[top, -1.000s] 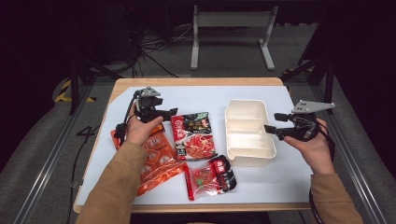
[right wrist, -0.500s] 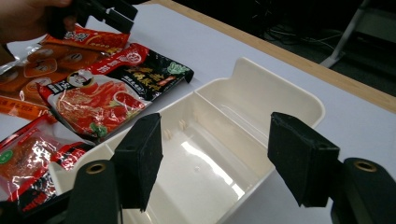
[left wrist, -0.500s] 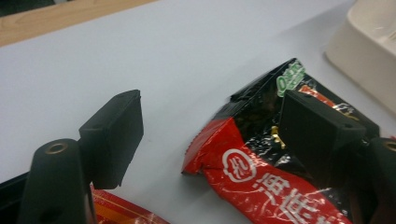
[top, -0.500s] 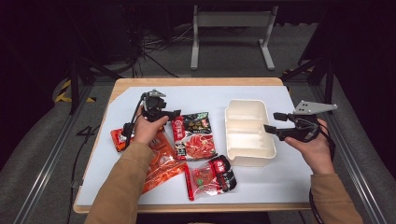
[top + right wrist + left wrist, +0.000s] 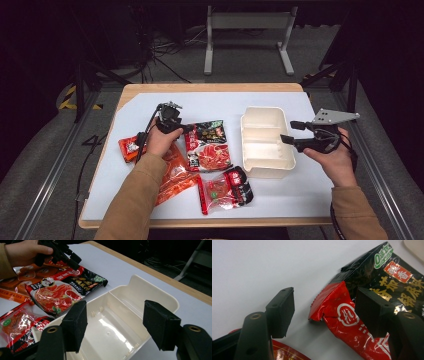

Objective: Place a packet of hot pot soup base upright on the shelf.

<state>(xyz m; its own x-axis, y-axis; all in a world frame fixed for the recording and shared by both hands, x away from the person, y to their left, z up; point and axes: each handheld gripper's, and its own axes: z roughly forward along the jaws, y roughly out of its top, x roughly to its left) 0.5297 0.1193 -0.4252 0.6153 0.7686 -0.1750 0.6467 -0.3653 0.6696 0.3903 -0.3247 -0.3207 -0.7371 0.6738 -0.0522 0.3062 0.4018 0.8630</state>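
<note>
Since the earlier frames, the left gripper (image 5: pixel 186 128) has travelled right and slightly nearer across the white table cover (image 5: pixel 140 110), uncovering the small red packet (image 5: pixel 131 146) at the left; the right gripper (image 5: pixel 289 134) has barely shifted. At the left, the left gripper now sits at the far left corner of the black-and-red pouch (image 5: pixel 207 145). Its jaws stand wide apart, one on each side of that crumpled corner (image 5: pixel 332 302), gripping nothing. An orange-red packet (image 5: pixel 172 172) lies under the person's left forearm, and a clear-fronted red packet (image 5: pixel 225 189) lies near the front edge. At the right, a cream divided tray (image 5: pixel 265 142) rests on the table. The right gripper hovers at the tray's right rim with its jaws spread wide and empty.
</note>
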